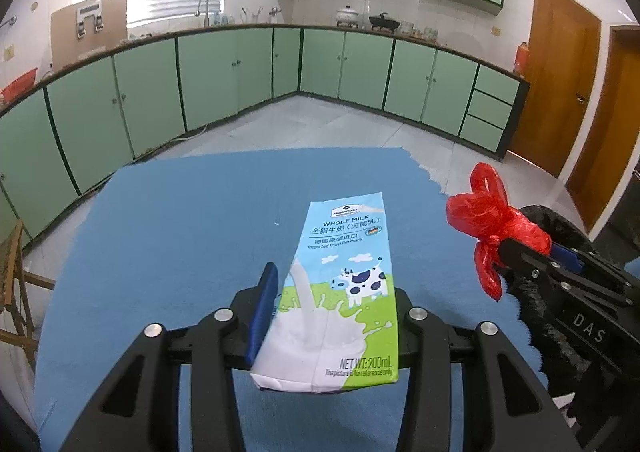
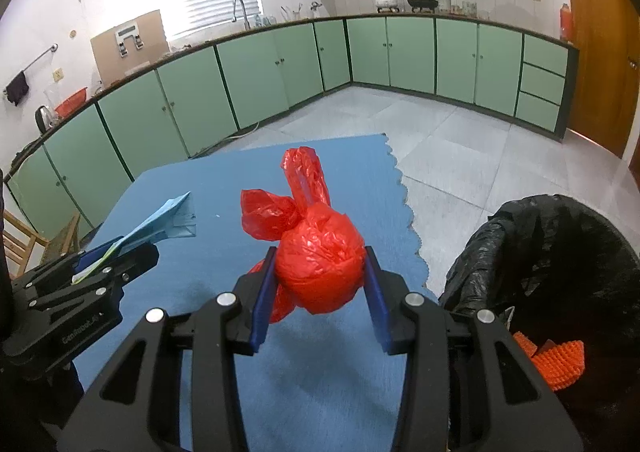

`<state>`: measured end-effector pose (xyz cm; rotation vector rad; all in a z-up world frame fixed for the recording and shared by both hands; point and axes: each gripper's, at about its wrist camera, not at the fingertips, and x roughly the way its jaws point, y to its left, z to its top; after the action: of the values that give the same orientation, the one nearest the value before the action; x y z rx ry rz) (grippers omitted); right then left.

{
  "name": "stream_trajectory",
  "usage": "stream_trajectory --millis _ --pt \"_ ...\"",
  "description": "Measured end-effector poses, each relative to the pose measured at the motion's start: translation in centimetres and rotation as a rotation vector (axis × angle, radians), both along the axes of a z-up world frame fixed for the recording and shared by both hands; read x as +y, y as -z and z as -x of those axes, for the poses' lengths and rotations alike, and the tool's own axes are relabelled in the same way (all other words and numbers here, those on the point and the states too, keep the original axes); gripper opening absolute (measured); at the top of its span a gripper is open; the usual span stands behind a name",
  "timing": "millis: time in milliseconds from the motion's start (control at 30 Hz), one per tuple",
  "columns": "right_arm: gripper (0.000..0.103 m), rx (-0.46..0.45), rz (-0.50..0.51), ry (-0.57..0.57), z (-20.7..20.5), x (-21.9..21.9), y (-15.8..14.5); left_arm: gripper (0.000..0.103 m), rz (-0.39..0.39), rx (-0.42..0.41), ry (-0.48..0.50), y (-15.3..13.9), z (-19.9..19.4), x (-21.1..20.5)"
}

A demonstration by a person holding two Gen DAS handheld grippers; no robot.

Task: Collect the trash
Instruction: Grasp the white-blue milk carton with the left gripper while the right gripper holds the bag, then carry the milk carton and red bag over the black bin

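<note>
1. Left tongs [image 1: 328, 316]: clamped on a flattened blue-and-green whole-milk carton [image 1: 340, 288], held above the blue-matted bench [image 1: 180, 220].
2. Right tongs [image 2: 320, 288]: gripping a knotted red plastic bag [image 2: 316, 264] over the mat.
3. Black-lined trash bin [image 2: 532, 252]: beside the bench, at right.

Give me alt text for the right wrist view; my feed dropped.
The right gripper is shut on a knotted red plastic bag, held above a blue mat. A bin lined with a black trash bag stands at right; at left, the left gripper holds a flattened milk carton.
</note>
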<state>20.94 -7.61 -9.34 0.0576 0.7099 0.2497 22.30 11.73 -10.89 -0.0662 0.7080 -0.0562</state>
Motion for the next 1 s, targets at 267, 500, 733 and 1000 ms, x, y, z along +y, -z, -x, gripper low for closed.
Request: stream_trajectory --millis 267,500,733,1000 --pt "0.039 -0.043 0.008 0.008 3.4 -1.2 -2.6 0.043 -0.008 -0.041 0.023 -2.3 3.0 -1.3" --pt "0.039 -0.078 0.015 0.026 6.1 -2.8 -4.5 0.043 -0.003 -0.070 0.056 -3.7 5.0 -2.8" --pt "0.039 -0.108 0.018 0.072 8.3 -5.6 -5.7 0.043 0.005 -0.099 0.091 -4.8 6.2 -4.8" --pt "0.039 -0.134 0.029 0.151 10.2 -10.2 -6.3 0.043 0.006 -0.128 0.164 -5.8 6.6 -8.6"
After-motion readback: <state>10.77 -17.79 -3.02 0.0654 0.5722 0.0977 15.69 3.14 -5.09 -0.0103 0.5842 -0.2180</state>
